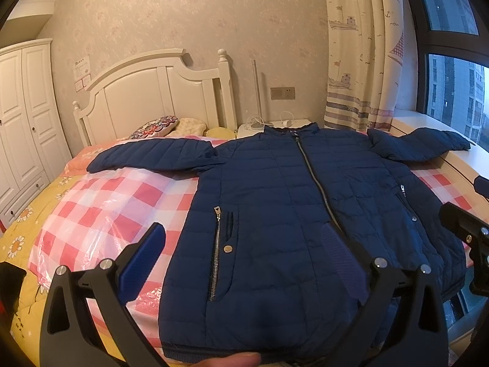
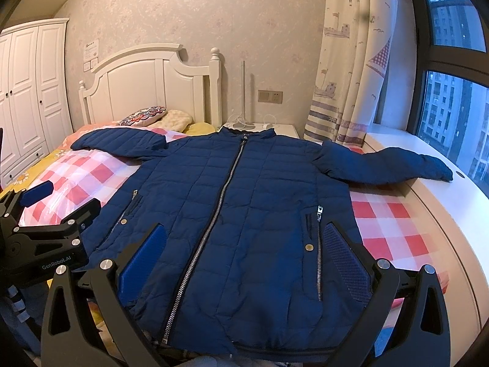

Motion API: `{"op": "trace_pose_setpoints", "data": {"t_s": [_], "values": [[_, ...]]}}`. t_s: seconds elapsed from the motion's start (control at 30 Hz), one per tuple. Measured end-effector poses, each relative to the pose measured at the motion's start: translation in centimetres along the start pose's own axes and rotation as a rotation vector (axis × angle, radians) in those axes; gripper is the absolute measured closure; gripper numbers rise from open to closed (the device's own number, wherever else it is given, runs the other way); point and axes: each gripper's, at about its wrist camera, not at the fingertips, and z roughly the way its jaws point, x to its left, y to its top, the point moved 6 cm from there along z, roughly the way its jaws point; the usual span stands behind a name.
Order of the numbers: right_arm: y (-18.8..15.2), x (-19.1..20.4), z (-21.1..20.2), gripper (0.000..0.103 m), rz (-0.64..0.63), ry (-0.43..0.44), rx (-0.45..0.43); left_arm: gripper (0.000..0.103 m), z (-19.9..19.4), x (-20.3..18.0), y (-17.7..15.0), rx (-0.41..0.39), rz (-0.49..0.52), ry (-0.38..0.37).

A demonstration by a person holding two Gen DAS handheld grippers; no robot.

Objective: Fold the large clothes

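A navy quilted jacket (image 1: 275, 202) (image 2: 232, 198) lies flat and zipped on the bed, front up, collar toward the headboard and both sleeves spread out sideways. Its right sleeve (image 2: 388, 165) rests on the white window ledge. My left gripper (image 1: 244, 263) hovers over the jacket's lower left part, wide open, blue pads holding nothing. My right gripper (image 2: 247, 260) hangs over the hem near the zip, also wide open and empty. The left gripper (image 2: 45, 211) shows at the left edge of the right wrist view.
A pink-and-white checked plastic sheet (image 1: 101, 202) covers the yellow flowered bedding (image 1: 18, 241). Pillows (image 1: 159, 127) lie by the white headboard (image 1: 152, 91). A nightstand (image 2: 275, 128) with cables, a curtain (image 2: 348, 61), a window ledge (image 2: 428, 189) and a wardrobe (image 1: 21, 122) surround the bed.
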Motion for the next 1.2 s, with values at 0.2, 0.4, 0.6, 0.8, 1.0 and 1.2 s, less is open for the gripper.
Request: {"op": "trace_pose_setpoints", "data": {"t_s": [0.2,0.4,0.6,0.8,1.0,1.2], "values": [[-0.07,0.05,0.04,0.004,0.001,0.002,0.002,0.002,0.04,-0.01,-0.06,0.001,0.002,-0.002],[-0.23,0.15,0.0,0.004,0.006,0.004,0.004,0.002,0.1,-0.12,-0.37,0.006,0.0,-0.006],[-0.3,0.2,0.08,0.004,0.008,0.008,0.008,0.002,0.13,-0.04,-0.43,0.01,-0.003,-0.009],[-0.29,0.15,0.18,0.004,0.012,0.012,0.011,0.002,0.12,-0.11,-0.56,0.013,-0.004,-0.011],[-0.34,0.24,0.14,0.004,0.013,0.012,0.011,0.002,0.14,-0.06,-0.45,0.012,-0.004,-0.011],[-0.27,0.14,0.21,0.004,0.013,0.012,0.012,0.002,0.13,-0.16,-0.58,0.013,-0.005,-0.012]]}}
